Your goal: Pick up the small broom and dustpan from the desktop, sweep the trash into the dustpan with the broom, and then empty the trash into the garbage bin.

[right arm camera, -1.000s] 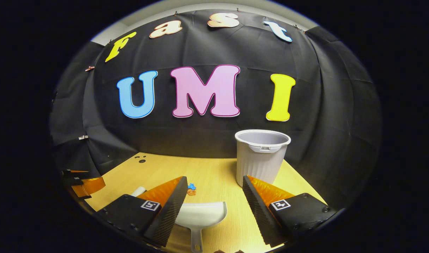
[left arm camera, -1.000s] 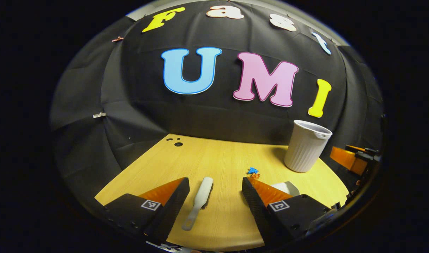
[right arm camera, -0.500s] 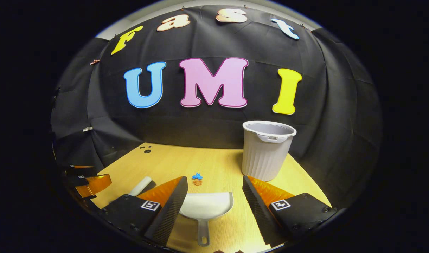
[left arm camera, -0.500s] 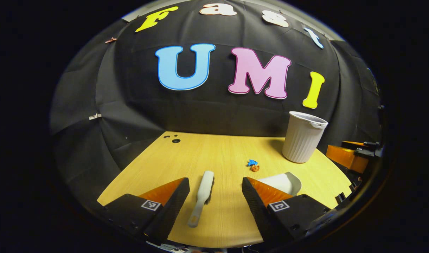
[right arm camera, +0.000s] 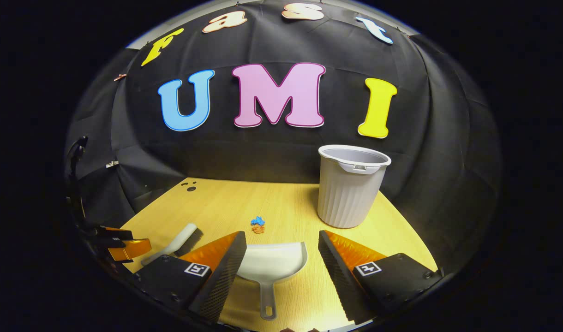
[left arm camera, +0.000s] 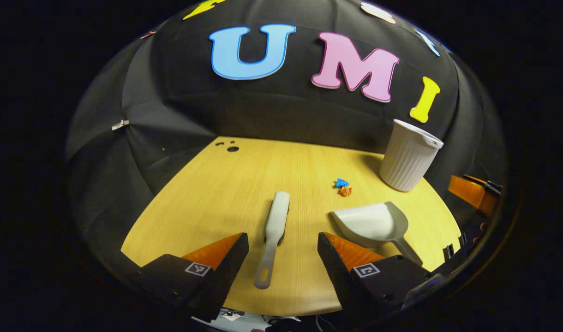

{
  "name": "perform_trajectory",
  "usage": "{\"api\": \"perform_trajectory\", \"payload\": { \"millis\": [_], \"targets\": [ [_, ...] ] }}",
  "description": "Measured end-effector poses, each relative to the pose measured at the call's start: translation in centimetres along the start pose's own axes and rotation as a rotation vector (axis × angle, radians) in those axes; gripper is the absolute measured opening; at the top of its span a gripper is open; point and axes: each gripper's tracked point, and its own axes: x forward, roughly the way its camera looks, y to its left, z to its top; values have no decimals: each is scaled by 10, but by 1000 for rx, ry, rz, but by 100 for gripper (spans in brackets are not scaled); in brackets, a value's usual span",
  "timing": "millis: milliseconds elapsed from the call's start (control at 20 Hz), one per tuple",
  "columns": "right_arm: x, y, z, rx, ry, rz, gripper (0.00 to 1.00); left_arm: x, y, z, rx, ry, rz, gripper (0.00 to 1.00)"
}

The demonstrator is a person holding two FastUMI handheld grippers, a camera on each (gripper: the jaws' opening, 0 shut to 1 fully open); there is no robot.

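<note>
— Fingers first: how do they stand on each gripper?

— Both pairs are spread wide with nothing between them. In the left gripper view the left gripper (left arm camera: 283,249) hangs over the near edge of the counter (left arm camera: 203,198), touching nothing. In the right gripper view the right gripper (right arm camera: 281,251) hangs over the near edge too, also free of contact.

— What lies closest to them?

— Seen from the left gripper, the small broom (left arm camera: 274,229) lies flat on the counter in the gap between the fingers, its handle end with the hanging hole toward the near edge and its bristle head pointing to the far edge. Just right of it lies the dustpan (left arm camera: 373,224), mouth toward the broom. In the right gripper view the dustpan (right arm camera: 271,264) sits between that gripper's fingers, handle toward the near edge, mouth toward the far edge.

— And the trash?

— A blue scrap and an orange scrap, touching, form the trash (left arm camera: 342,186) just beyond the dustpan, near the counter's middle.

— Farther on?

— The garbage bin (right arm camera: 350,192), white and ribbed, stands upright by the far right edge, well apart from the broom.
</note>
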Motion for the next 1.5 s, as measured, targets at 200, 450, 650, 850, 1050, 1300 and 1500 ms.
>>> {"api": "perform_trajectory", "payload": {
  "millis": [200, 450, 650, 850, 1050, 1300, 1500],
  "targets": [
    [8, -4, -9, -1, 29, 3, 98, 25, 7, -23, 41, 120, -6, 96],
    [16, -14, -22, 22, 82, -15, 98, 61, 15, -43, 84, 286, 4, 96],
    [21, -21, -39, 30, 137, -24, 98, 88, 20, -59, 126, 415, 16, 96],
    [27, -24, -55, 29, 188, -21, 98, 107, 21, -64, 130, 484, 30, 94],
    [29, -22, -78, 36, 270, 6, 98, 124, 19, -66, 144, 503, 23, 84],
    [32, -19, -104, 33, 368, 30, 98, 131, 19, -69, 117, 516, 28, 65],
    [34, -15, -119, 25, 426, 52, 98, 134, 22, -69, 110, 508, 33, 48]
  ]
}}
